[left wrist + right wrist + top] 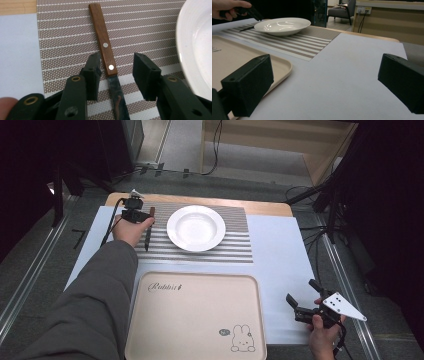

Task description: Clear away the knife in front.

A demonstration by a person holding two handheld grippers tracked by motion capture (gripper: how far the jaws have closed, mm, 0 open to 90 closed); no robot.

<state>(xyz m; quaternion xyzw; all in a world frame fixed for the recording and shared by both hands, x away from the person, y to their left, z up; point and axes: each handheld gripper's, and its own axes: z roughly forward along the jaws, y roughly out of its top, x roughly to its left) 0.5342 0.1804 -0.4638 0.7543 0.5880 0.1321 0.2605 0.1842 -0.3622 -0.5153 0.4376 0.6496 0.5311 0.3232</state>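
A cream tray (195,317) is set nearest on the counter (280,255), with the right claw (301,296) held released at four o'clock. Farther off, at ten o'clock beside the white plate (195,228), the knife (106,53) is straddled by the left claw (117,75), apparently not yet clenched, lined up for lifting.

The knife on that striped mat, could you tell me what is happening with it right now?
A person is reaching for the knife with the left gripper. Its jaws straddle the knife where the wooden handle meets the blade, with gaps on both sides, so nothing is gripped yet. The knife lies flat on the striped placemat, left of the white plate. The right gripper hovers open over the white sheet, right of the beige tray.
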